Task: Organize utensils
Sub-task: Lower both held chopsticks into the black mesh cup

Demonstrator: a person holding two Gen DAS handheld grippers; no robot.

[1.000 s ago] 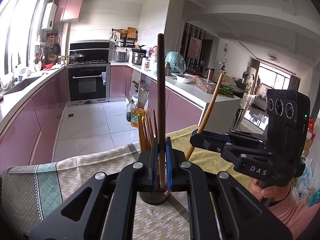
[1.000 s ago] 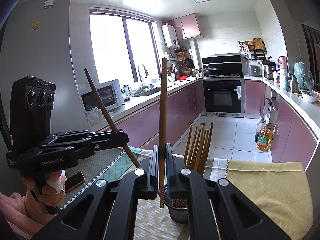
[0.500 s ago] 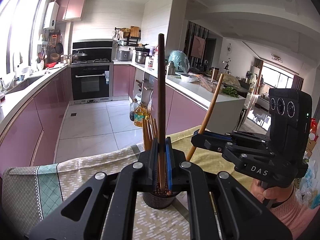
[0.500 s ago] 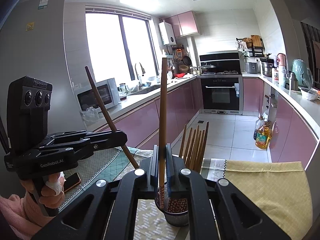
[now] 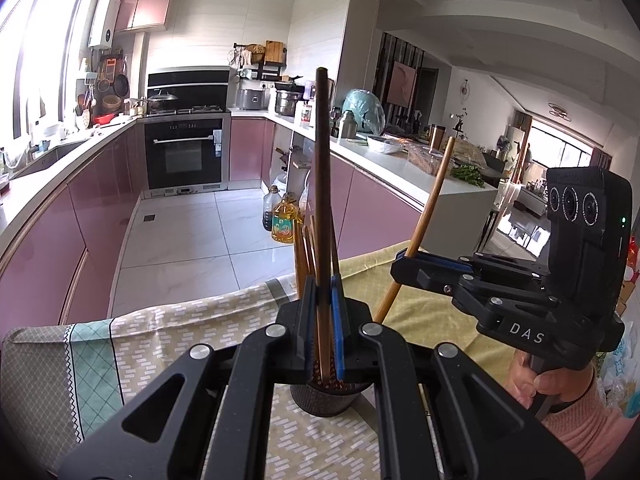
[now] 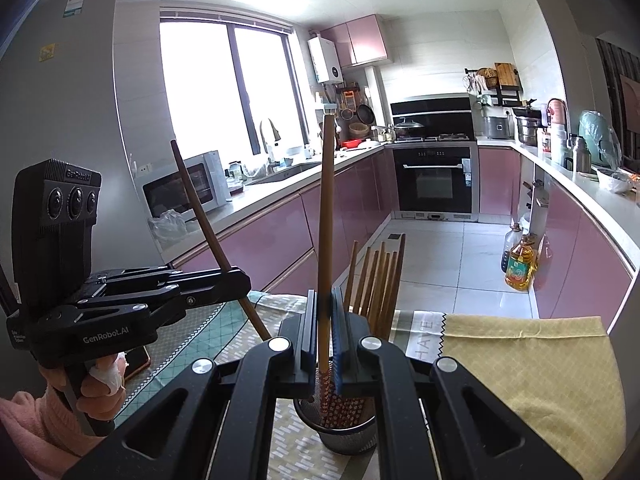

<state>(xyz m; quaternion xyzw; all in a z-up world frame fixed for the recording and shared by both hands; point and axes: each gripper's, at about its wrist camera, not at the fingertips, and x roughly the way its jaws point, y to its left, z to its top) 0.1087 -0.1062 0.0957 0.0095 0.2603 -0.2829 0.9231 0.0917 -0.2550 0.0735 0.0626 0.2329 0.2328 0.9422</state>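
Note:
My left gripper (image 5: pixel 325 300) is shut on a dark brown chopstick (image 5: pixel 322 168) held upright, its lower end over the dark mesh utensil holder (image 5: pixel 324 398). My right gripper (image 6: pixel 324 312) is shut on a light wooden chopstick (image 6: pixel 326 216) with a patterned tip, held upright with its tip inside the holder (image 6: pixel 348 436). Several wooden chopsticks (image 6: pixel 376 280) stand in the holder. Each gripper shows in the other's view: the right gripper (image 5: pixel 404 266) at right, the left gripper (image 6: pixel 240 280) at left.
The holder stands on a table with a patterned cloth (image 5: pixel 160 340) and a yellow cloth (image 6: pixel 540 368). A phone (image 6: pixel 138 360) lies on the table by the left hand. Pink kitchen cabinets (image 5: pixel 60 240), an oven (image 5: pixel 184 152) and oil bottles (image 5: pixel 284 220) lie beyond.
Both grippers have lowered slightly toward the holder with their chopsticks; the holder sits higher in both views. Both stay shut.

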